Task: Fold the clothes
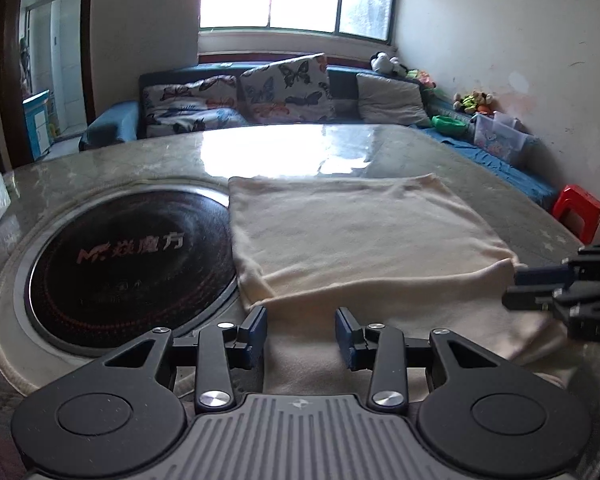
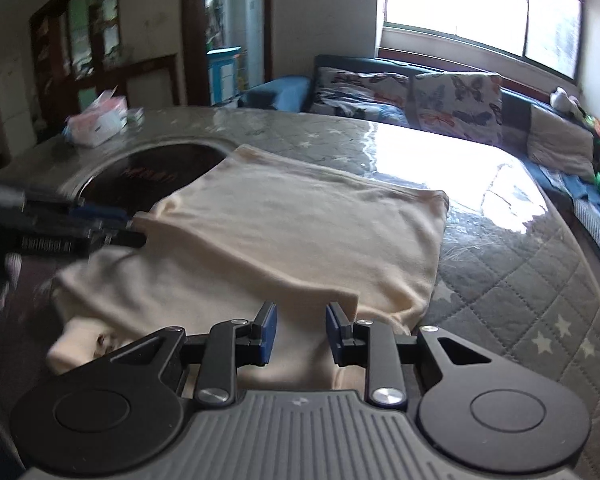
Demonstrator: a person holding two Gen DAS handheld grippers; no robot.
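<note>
Hovering both grippers, left gripper (image 1: 301, 334) and right gripper (image 2: 301, 332), jaws apart and empty, at frame bottom over the cream garment (image 1: 352, 232) (half-folded) so we can grab its near edge.

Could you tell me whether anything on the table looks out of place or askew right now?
Yes: the cream garment lies partly over the rim of the round black cooktop set in the table. Its folded upper layer sits crooked, with a loose corner overhanging the layer beneath.

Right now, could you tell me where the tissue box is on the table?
In the right wrist view, the tissue box sits at the table's far left edge, beyond the round black cooktop.
</note>
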